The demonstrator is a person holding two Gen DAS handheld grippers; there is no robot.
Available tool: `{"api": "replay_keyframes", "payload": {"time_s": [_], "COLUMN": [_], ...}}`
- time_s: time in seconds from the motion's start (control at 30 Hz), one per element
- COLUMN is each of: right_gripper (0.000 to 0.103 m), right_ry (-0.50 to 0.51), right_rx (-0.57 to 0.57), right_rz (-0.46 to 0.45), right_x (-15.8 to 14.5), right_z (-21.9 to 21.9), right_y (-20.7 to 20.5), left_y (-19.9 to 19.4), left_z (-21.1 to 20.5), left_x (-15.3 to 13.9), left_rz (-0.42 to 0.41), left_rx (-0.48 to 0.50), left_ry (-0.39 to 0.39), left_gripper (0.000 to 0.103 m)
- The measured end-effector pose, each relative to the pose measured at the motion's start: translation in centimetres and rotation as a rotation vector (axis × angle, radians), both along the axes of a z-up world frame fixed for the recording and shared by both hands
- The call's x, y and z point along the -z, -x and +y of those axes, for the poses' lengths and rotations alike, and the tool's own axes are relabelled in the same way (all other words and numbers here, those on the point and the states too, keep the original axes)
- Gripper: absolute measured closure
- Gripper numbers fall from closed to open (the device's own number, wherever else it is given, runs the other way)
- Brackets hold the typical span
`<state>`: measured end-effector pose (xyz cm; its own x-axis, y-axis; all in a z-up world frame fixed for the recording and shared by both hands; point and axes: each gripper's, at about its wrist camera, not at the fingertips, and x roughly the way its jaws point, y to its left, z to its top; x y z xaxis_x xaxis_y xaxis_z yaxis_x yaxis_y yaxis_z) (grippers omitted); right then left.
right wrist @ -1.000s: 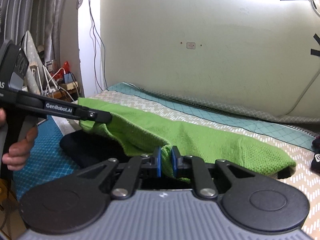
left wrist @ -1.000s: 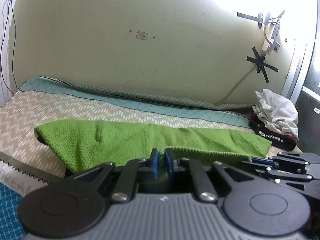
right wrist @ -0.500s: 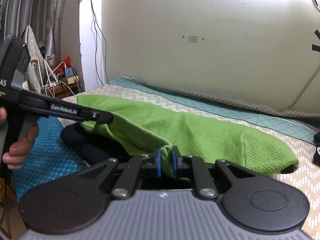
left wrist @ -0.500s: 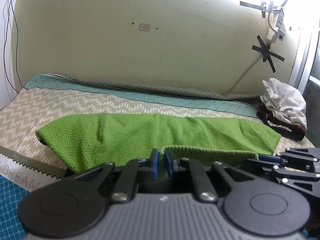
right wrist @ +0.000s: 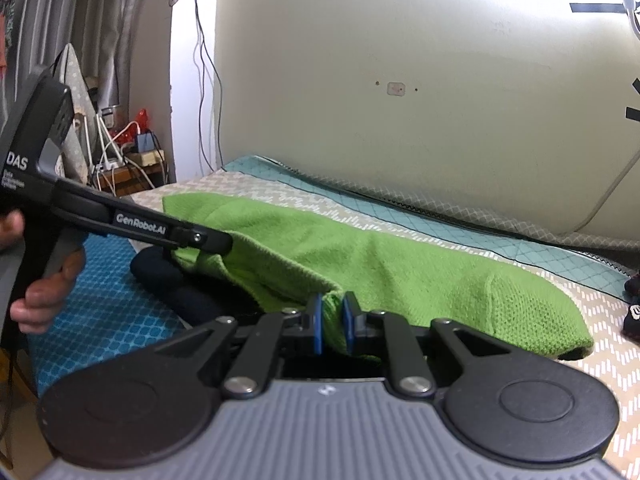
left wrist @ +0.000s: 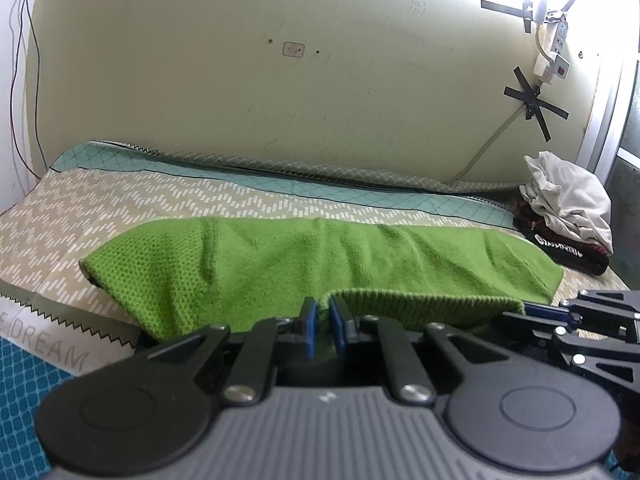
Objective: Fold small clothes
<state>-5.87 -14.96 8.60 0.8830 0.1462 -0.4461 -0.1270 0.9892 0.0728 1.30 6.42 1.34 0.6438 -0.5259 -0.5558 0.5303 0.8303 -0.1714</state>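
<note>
A green knit garment (left wrist: 304, 264) lies stretched across the patterned bed cover (left wrist: 120, 200). My left gripper (left wrist: 323, 320) is shut on the garment's near ribbed hem (left wrist: 420, 298). My right gripper (right wrist: 332, 320) is shut on the same hem, further along; it shows at the right edge of the left wrist view (left wrist: 532, 310). The hem is lifted a little off the bed between the two grippers. The garment (right wrist: 400, 272) fills the middle of the right wrist view, and the left gripper (right wrist: 224, 240) reaches into it from the left.
A pile of white and dark clothes (left wrist: 568, 216) sits at the far right of the bed by the wall. A dark garment (right wrist: 172, 280) lies under the green one's near edge. A blue patterned mat (right wrist: 100, 280) lies left of the bed. Cables and plugs (right wrist: 128, 148) sit beyond it.
Both grippers have moved forward and slightly up with the hem, carrying the near edge toward the far side. The grips have not changed.
</note>
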Motion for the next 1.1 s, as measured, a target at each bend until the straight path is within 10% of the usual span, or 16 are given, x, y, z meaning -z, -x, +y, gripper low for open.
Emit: {"api": "replay_keyframes", "payload": {"time_s": [0.57,0.83,1.03,1.1], "right_gripper": [0.094,0.059,0.054,0.053], "right_ry": [-0.020,-0.191,-0.208,-0.197], "right_rx": [-0.025,-0.012,0.158,0.216], "right_rz": [0.024,0.020,-0.051,-0.042], "right_x": [0.5,-0.3,-1.9,-2.0], "right_z": [0.3,-3.7,-9.2,-11.1], "right_y": [-0.3,0.4,1.3,1.2], "left_y": [0.0,-1.1,-5.1,-6.2], "left_z": [-0.1,3.9,6.6,6.9], "left_x": [0.6,-2.4,-2.6,-1.8], "left_rz": [0.033,-0.012,0.002,0.026], "left_rx": [-0.014,-0.070,-0.211,-0.219], "left_ry": [0.026,0.143,0.049,0.024], "left_gripper": [0.093,0.087,0.061,0.034]}}
